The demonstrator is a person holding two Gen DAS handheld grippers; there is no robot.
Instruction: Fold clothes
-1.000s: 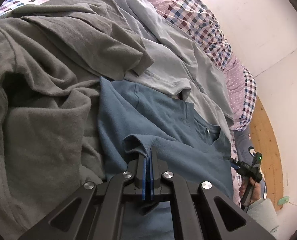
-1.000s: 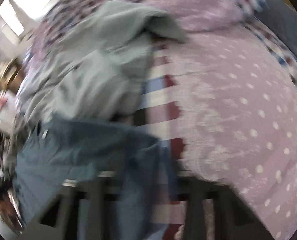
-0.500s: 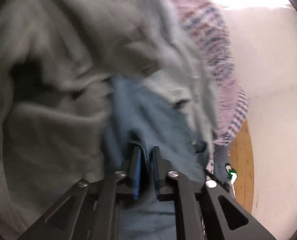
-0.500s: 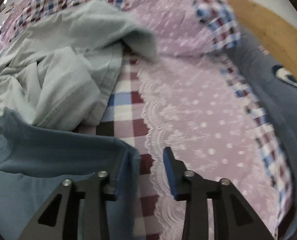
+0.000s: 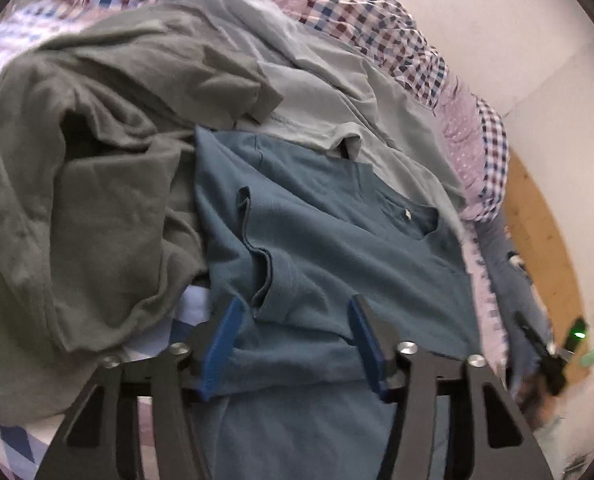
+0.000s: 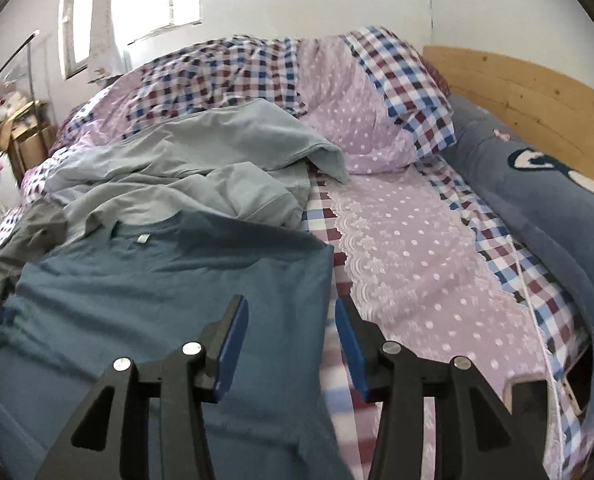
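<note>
Item one: a teal-blue cotton T-shirt (image 5: pixel 337 240), lying flat on the bed with its neckline and small white label pointing toward the far pile; in the right wrist view the same shirt (image 6: pixel 157 280) is spreading across the lower left, its right edge running along the bedding. A loose fold of sleeve is standing up near the shirt's left side (just ahead of the blue pads).

Item two: the left gripper (image 5: pixel 293 328), hanging over the shirt's lower part with its jaws spread wide and nothing between them.

Item three: the right gripper (image 6: pixel 291 340), likewise gaping and holding nothing, straddling the shirt's right edge, one pad over the fabric and the other over the bedding.

Item four: an olive-grey crumpled garment (image 5: pixel 97 160), lying heaped to the left of the shirt and touching its edge.

Item five: a pale grey-green rumpled garment (image 6: pixel 201 168), lying beyond the shirt's collar and partly overlapping it.

Item six: a lilac dotted and checked bedspread (image 6: pixel 409 248), lying under everything.

Item seven: a dark blue plush blanket (image 6: pixel 537 200), resting along the light wooden headboard (image 6: pixel 529 92).
</note>
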